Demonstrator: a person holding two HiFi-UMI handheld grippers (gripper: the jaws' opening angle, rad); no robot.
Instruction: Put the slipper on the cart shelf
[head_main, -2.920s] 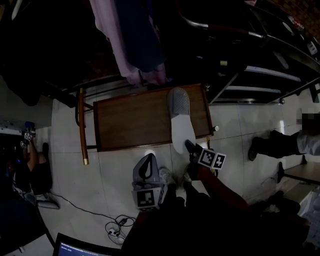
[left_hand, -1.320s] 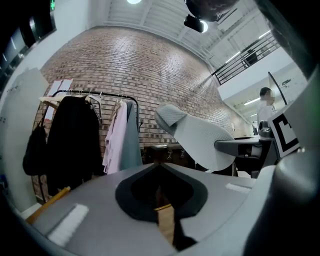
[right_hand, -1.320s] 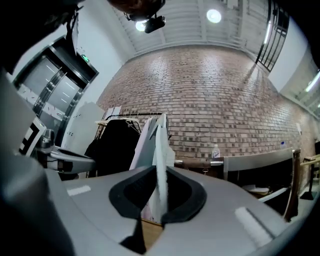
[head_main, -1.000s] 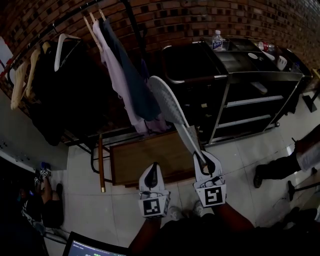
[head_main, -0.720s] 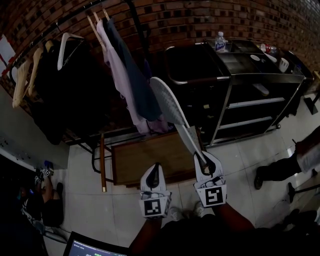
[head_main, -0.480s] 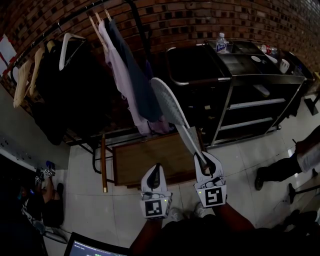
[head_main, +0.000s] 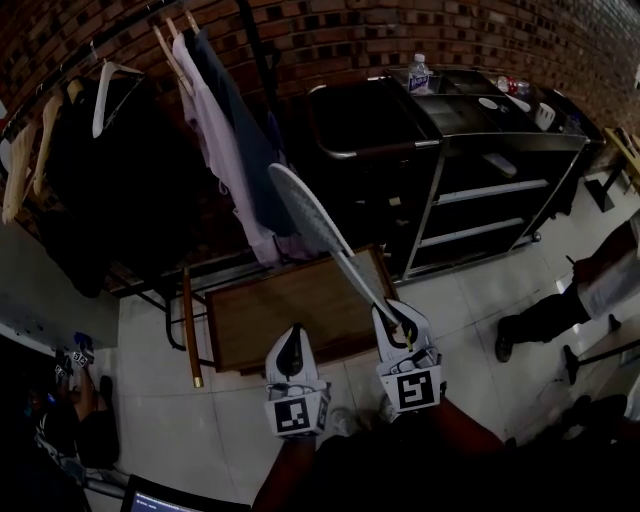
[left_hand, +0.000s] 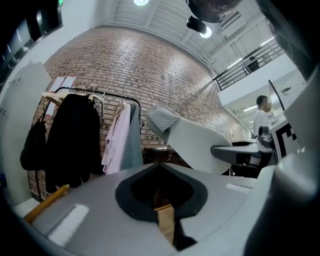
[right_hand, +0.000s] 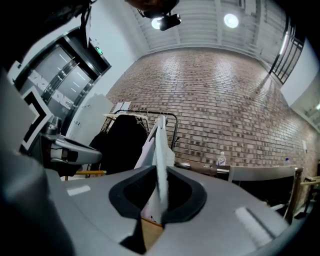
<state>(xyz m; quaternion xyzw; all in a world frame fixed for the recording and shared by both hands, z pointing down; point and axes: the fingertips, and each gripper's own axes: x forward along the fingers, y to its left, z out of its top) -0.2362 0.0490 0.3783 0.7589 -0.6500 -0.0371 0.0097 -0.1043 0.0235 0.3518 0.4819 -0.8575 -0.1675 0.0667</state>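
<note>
While right tongs (head_main: 392, 316) clench the slipper (head_main: 310, 215), left tongs (head_main: 293, 342) sit closed; bottle (head_main: 420, 72) atop cart (head_main: 500, 145).

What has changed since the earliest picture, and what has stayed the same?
The slipper, which lay flat on the wooden platform, has been lifted off it, clamped at its heel in the right gripper and slanting upward. The left gripper remains shut and empty beside it.

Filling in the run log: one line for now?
right gripper: shut on slipper, aloft | left gripper: shut, empty | cart: slipper not shelved
</note>
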